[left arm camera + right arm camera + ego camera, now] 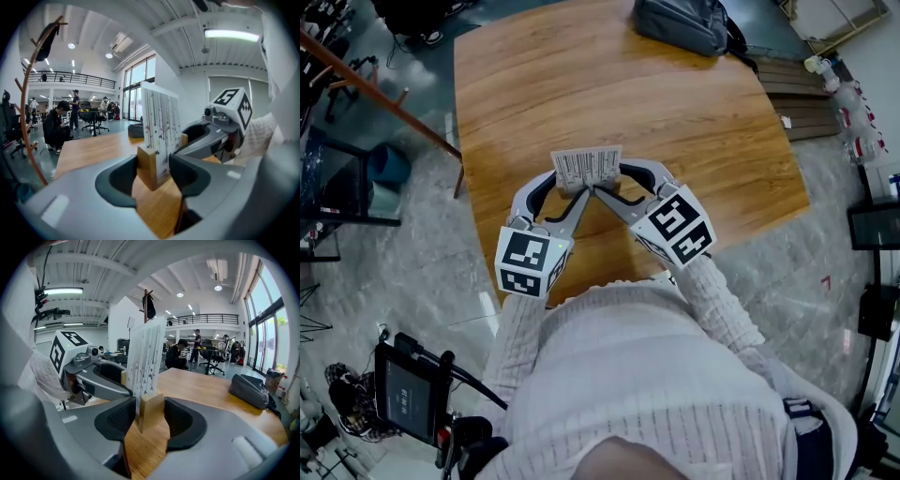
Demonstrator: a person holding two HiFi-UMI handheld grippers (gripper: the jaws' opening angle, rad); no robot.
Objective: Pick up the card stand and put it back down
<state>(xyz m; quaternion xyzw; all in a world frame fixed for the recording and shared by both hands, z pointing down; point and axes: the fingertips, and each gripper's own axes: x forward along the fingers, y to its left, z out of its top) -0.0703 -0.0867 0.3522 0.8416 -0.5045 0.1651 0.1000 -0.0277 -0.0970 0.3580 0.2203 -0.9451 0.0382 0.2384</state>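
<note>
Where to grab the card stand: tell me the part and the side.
Take the wooden base, not the thin upright card. The base is a low, flat-sided block that offers two parallel faces to pinch. Come in along the table from each end: left tongs on the left end, right tongs on the right. Both clamp it this way now.

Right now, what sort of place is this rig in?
Probably an open-plan office or lab hall. There is a mezzanine railing under a high ceiling, office chairs at desks with a seated person, and tall windows. The work surface is a wooden table.
</note>
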